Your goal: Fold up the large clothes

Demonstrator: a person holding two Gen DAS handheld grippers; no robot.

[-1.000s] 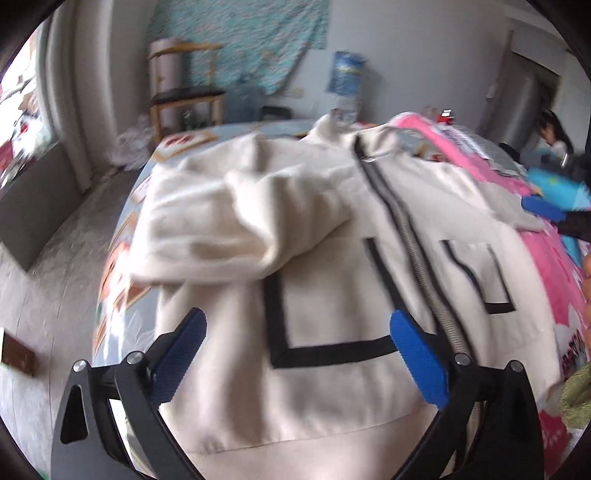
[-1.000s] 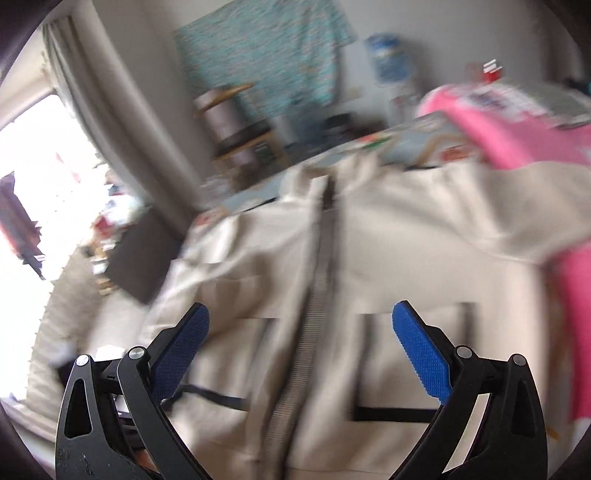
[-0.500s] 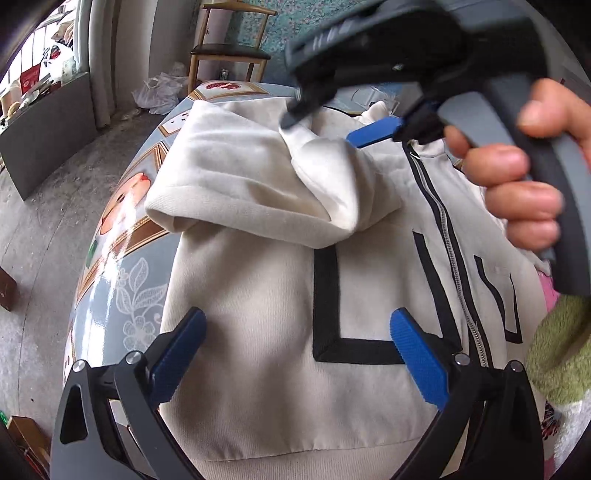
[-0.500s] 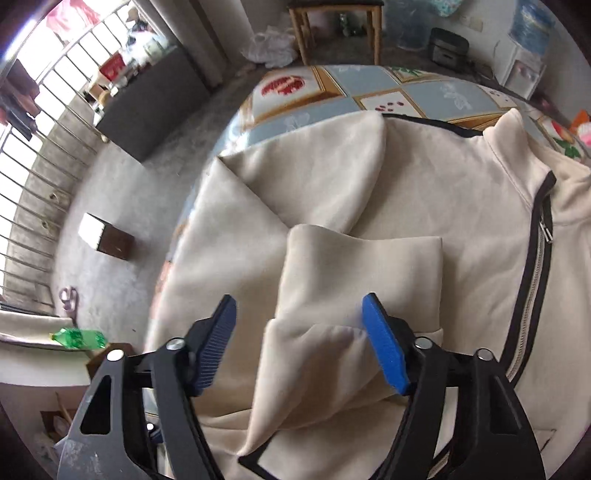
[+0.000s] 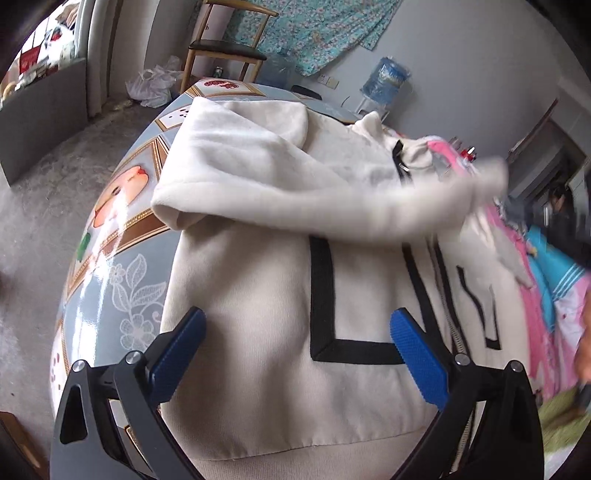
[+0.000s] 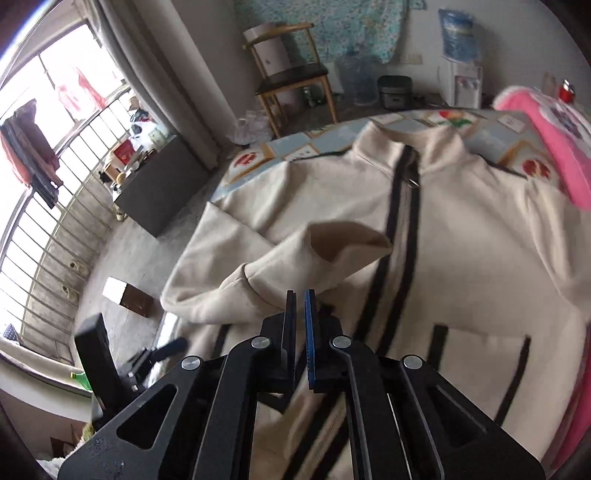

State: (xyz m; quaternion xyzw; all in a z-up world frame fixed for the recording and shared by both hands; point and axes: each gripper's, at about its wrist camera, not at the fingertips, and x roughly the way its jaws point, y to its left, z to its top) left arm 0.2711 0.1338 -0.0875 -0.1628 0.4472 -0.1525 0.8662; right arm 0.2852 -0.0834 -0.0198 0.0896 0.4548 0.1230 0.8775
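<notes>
A cream zip-up jacket (image 5: 258, 314) with black trim lies front up on a patterned table (image 5: 122, 266). It also shows in the right wrist view (image 6: 480, 229). My left gripper (image 5: 295, 343) is open above the jacket's hem, holding nothing. My right gripper (image 6: 300, 295) is shut on the cuff end of the jacket's sleeve (image 6: 295, 254) and holds it lifted over the jacket's front. In the left wrist view that sleeve (image 5: 332, 206) stretches blurred across the chest to the right.
Pink and blue clothes (image 5: 546, 280) lie on the table's right side, a pink garment (image 6: 546, 147) near the collar. A wooden chair (image 6: 291, 81) and water bottles (image 6: 458, 33) stand beyond the table. A small box (image 6: 125, 295) sits on the floor at left.
My right gripper has closed on the sleeve cuff and pulled the sleeve up and across the jacket to the right. My left gripper has stayed open over the hem.
</notes>
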